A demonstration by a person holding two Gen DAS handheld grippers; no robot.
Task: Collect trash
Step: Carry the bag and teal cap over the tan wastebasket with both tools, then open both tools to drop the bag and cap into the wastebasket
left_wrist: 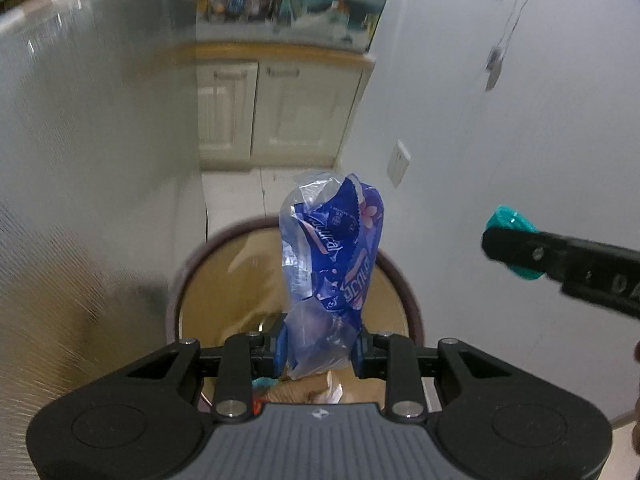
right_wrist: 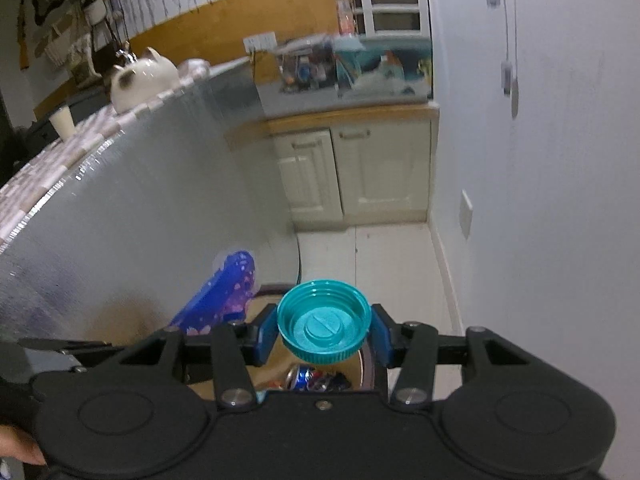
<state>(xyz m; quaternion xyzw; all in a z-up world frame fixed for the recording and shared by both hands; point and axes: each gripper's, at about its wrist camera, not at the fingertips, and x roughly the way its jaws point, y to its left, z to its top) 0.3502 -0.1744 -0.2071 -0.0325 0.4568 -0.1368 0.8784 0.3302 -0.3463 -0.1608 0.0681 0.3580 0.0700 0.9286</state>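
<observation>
My left gripper [left_wrist: 318, 354] is shut on a crumpled blue plastic wrapper [left_wrist: 332, 256] and holds it upright over a round brown-rimmed trash bin [left_wrist: 414, 308] that holds paper scraps. My right gripper [right_wrist: 324, 334] is shut on a teal plastic lid [right_wrist: 324, 320], open side facing the camera, above the bin's edge [right_wrist: 366, 364]. A crushed can [right_wrist: 304, 376] lies inside the bin. The right gripper with the lid [left_wrist: 510, 222] shows at the right of the left wrist view. The wrapper [right_wrist: 220, 294] shows at the left of the right wrist view.
A tall grey counter panel [right_wrist: 140, 220] stands close on the left, with a white cat-shaped teapot [right_wrist: 140, 78] and a cup [right_wrist: 62, 120] on top. A white wall [right_wrist: 540, 200] is on the right. Cream cabinets [right_wrist: 352, 168] stand at the back beyond a tiled floor [right_wrist: 384, 264].
</observation>
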